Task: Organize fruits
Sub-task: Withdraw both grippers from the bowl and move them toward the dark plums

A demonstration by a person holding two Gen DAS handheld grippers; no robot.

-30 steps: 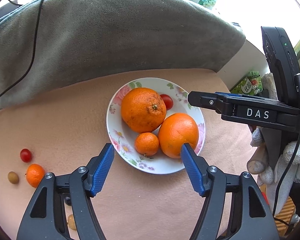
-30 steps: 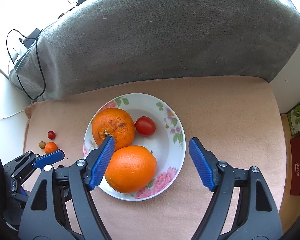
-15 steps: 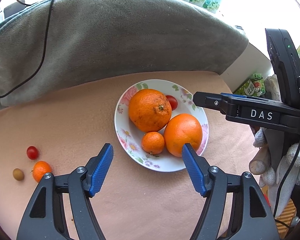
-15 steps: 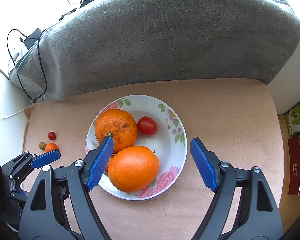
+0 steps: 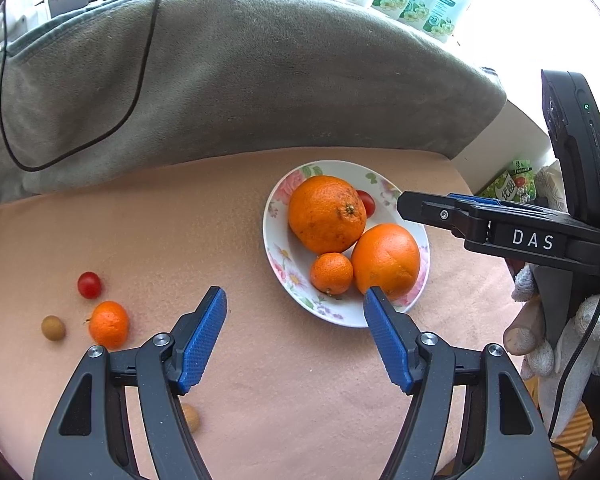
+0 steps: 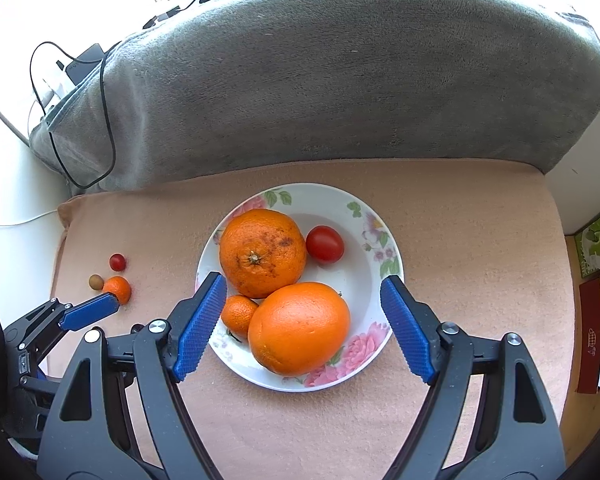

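1. The floral plate [image 5: 277, 248] serves as the landmark here. On it lie four fruits: two large oranges, one speckled [image 5: 326, 213] and one smooth [image 5: 385, 261], one small mandarin [image 5: 331, 273] touching both, and one red tomato [image 6: 325, 243] on the speckled orange's far side.
2. Off the plate, well to its left on the peach cloth [image 5: 180, 220], sits a loose cluster of three: one cherry tomato [image 5: 89, 285], one loose mandarin [image 5: 109, 324] and one small brown fruit [image 5: 53, 327]. A fourth, a tan round piece [image 5: 191, 417], lies nearer, half hidden behind the left gripper's frame; what it is cannot be told.
3. The left gripper [image 5: 294, 322] hovers over bare cloth just left of the plate's near rim, jaws wide and holding nothing. The cluster lies to the left of those jaws and slightly farther from the camera; the loose mandarin is the nearest of the three.
4. The right gripper [image 6: 304, 322] hangs over the plate, jaws wide and empty, with the smooth orange between them but not touching.
5. Judged from this, the left gripper is much the nearer to the stray fruits, so the next pick probably calls for a swing leftward from the plate. The fruits are round, so no long axis governs the approach.
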